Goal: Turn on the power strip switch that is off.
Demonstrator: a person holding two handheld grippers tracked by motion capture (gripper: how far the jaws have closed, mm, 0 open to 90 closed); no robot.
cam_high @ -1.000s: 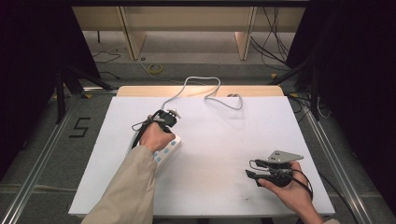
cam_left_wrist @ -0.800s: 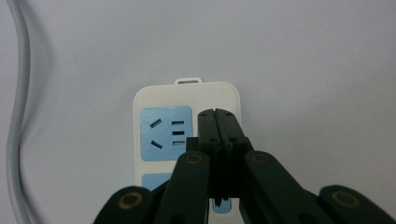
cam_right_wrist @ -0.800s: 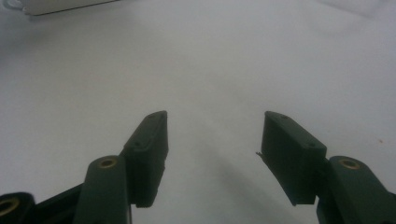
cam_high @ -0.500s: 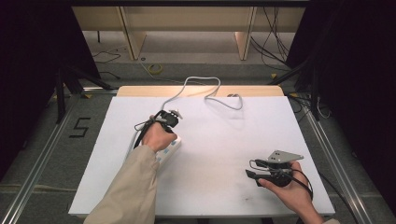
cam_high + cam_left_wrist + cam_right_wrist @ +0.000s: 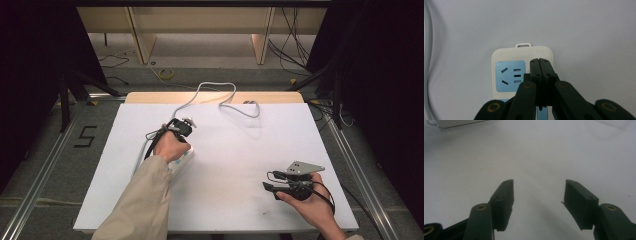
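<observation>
I have two grippers at work over one white table [image 5: 235, 145]. My left gripper [image 5: 540, 61] is clenched, its two black jaws pressed flat together with nothing between them, and it points down over the one power strip [image 5: 506, 53] that lies on the left half of the table. From the left gripper view the closed tips sit over the strip's right side, just beside its blue socket panel [image 5: 510, 75]; whether they touch the plastic I cannot tell. That panel carries one socket face in full, and a second blue panel peeks out below it, mostly hidden behind my jaws. A small hanging loop [image 5: 523, 45] sticks out from the strip's far end.

In the high view my left hand [image 5: 170, 145] and sleeve [image 5: 140, 200] cover most of the power strip [image 5: 182, 161], so only its near right corner shows. One grey cable [image 5: 215, 92] loops away toward the far edge of the table, and the same cable runs down the left edge of the left gripper view.

My right gripper [image 5: 537, 200] is released, jaws standing wide apart with only bare table between them. My right hand [image 5: 305, 197] holds it low at the near right corner, well apart from the strip, its tips pointing left. Nothing lies between the two grippers. Off the table to the left, the floor bears a mark like a 5 [image 5: 86, 136].
</observation>
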